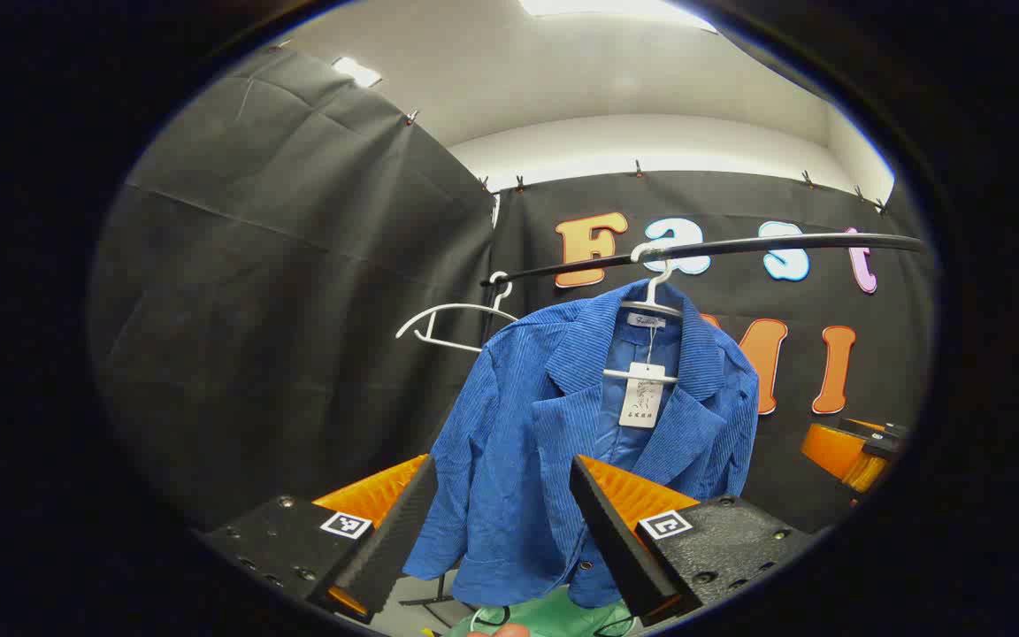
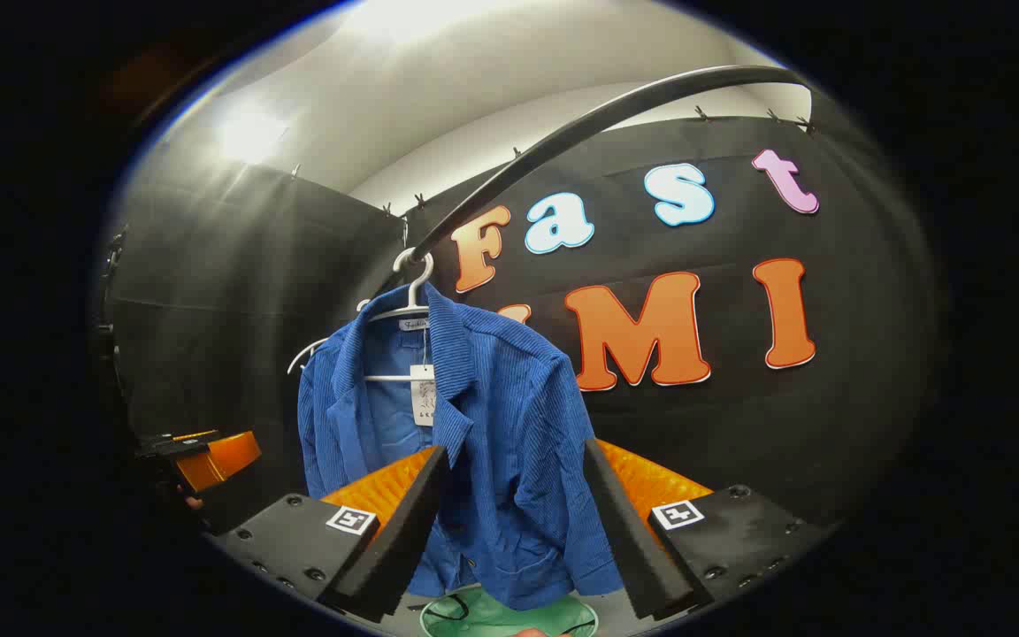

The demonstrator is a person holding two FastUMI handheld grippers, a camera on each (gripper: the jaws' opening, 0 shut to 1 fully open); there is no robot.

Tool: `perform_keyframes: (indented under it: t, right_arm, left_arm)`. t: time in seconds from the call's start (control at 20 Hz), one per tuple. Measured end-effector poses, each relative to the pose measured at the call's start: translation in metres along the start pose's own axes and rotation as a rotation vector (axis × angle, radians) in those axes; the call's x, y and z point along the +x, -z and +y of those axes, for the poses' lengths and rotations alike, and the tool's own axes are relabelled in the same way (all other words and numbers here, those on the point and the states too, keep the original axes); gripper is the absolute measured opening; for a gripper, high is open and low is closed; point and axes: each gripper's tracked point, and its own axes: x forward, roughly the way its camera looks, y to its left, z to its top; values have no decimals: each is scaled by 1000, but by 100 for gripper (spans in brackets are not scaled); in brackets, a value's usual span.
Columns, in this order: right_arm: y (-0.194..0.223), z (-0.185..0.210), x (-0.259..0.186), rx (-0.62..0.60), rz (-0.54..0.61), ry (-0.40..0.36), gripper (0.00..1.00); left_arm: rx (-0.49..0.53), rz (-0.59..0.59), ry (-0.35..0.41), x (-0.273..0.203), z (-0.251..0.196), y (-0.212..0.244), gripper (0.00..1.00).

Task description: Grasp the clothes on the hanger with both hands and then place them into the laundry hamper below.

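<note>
A blue jacket hangs on a white hanger from a dark rail at the far side of the booth, a paper tag dangling inside its open collar. To its left on the same rail hangs a bare hanger. Below the jacket's hem sits the green hamper, seen only at its rim.

In the left gripper view the left gripper has its fingers spread wide, near the camera and well apart from the jacket, which shows between them. At the right edge is the right gripper.

In the right gripper view the right gripper likewise has its fingers spread, framing the jacket without touching it. The hanger hooks over the rail, and the hamper lies beneath. The left gripper shows at the left edge; whether its fingers are apart cannot be told there.
</note>
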Motion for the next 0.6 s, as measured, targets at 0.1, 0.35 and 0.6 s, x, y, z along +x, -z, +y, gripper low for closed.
perform_keyframes:
  t: [0.1,0.35,0.6]
  right_arm:
    - [1,0,0,4,4,-5,98]
    - [3,-4,-3,7,14,-14,98]
    - [1,-2,-2,10,12,-25,94]
  left_arm:
    - [2,-3,-7,-3,1,-1,98]
    - [25,-9,-30,-6,7,-3,95]
    - [20,-9,-44,-9,9,-4,92]
